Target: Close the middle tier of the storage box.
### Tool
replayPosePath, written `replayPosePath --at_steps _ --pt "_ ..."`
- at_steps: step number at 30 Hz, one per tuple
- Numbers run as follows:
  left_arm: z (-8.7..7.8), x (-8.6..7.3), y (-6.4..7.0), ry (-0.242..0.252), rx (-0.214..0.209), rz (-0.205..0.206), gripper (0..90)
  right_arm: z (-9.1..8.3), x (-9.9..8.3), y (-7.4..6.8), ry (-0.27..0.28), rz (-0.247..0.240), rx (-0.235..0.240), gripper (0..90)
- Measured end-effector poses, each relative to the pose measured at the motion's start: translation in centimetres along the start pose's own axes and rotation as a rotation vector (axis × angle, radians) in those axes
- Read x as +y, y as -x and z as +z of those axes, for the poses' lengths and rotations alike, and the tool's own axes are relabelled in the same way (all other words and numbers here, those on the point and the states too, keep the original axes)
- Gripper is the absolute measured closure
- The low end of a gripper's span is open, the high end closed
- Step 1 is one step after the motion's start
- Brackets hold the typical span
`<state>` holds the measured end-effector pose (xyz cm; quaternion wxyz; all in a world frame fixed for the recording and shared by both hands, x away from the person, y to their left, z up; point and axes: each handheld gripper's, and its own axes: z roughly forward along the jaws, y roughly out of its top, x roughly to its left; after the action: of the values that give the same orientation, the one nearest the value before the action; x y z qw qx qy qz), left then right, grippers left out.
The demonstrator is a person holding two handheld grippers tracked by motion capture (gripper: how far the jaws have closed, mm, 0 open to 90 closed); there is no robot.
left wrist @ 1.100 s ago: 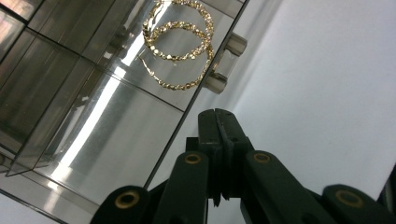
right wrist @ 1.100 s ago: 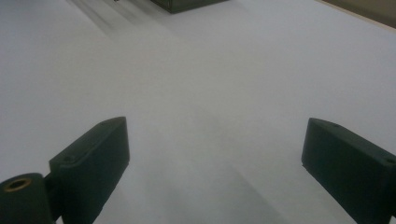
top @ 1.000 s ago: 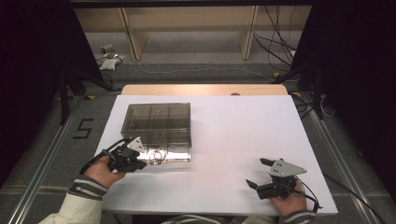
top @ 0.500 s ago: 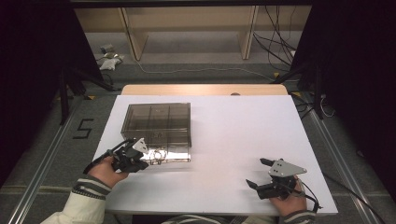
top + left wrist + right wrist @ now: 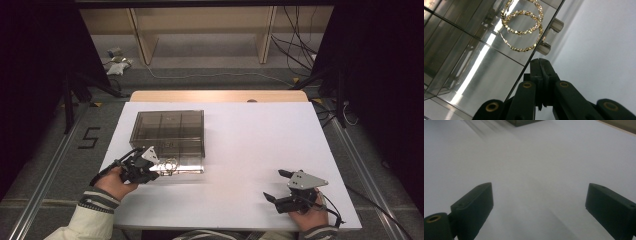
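With the left claw [image 5: 541,65] clenched tight at the near edge of the smoky plastic box [image 5: 169,131] on the tabletop's [image 5: 260,145] left, move slowly so the gold hoops [image 5: 522,23] stay put, while the right claw [image 5: 276,186] rests released, near right.
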<state>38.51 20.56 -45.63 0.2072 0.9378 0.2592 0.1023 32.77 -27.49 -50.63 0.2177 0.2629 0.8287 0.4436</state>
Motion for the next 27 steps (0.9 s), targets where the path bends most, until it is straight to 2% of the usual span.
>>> replayPosePath --at_steps 8,18,27 --pt "0.0 0.3 -0.3 0.007 0.012 -0.013 89.3 0.0 0.0 0.0 0.000 0.001 0.001 8.9" --pt "0.0 0.5 -0.7 0.032 0.032 -0.057 89.3 0.0 0.0 0.0 -0.001 0.001 0.002 9.0" --pt "0.2 0.9 -1.3 0.045 0.056 -0.067 89.3 0.0 0.0 0.0 0.000 0.000 0.001 9.0"
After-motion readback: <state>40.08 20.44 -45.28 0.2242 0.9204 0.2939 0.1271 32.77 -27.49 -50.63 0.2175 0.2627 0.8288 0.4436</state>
